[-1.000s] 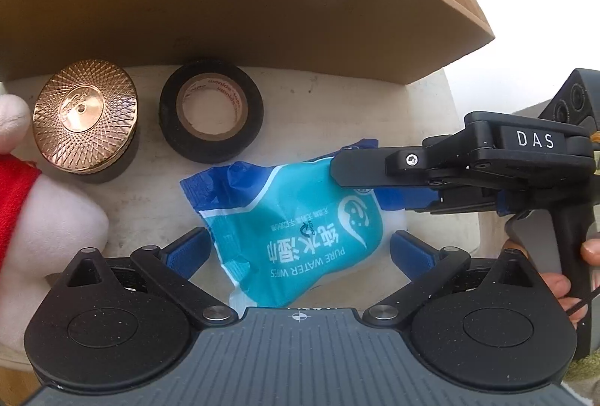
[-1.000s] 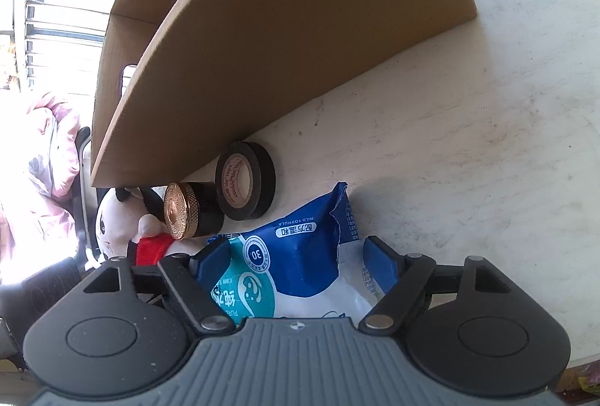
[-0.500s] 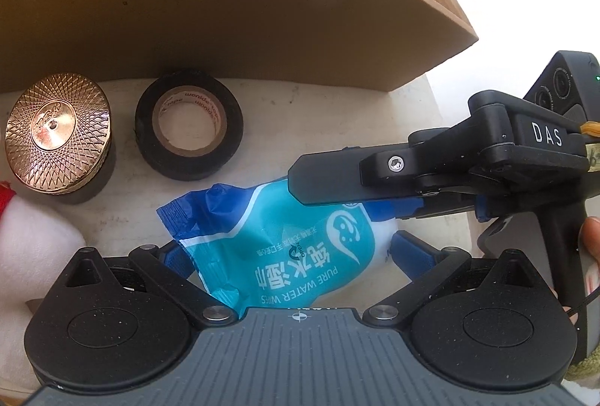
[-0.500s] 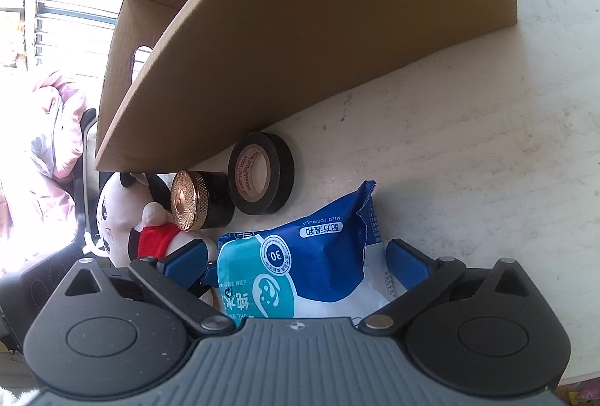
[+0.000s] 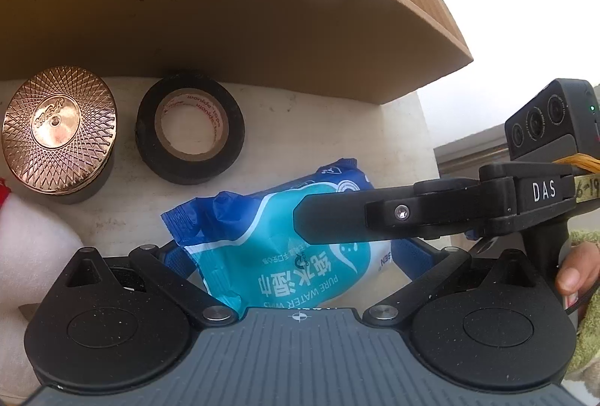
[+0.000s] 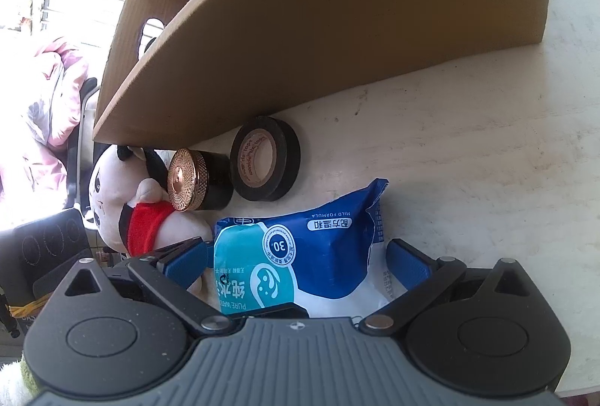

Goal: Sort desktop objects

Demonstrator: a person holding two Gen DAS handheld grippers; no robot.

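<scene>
Now that the wipes pack (image 5: 288, 248) has shifted right between both open hand-held grippers, left (image 5: 292, 256) and right (image 6: 296, 267), neither grips it, so boxing (image 5: 225, 12) it awaits a pinch.

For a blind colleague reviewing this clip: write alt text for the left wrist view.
A blue and teal plastic pack of wet wipes lies between the left tool's open blue fingers, the right tool reaching over it. Behind it sit a black tape roll, a copper-lidded round jar and a brown cardboard box.
</scene>
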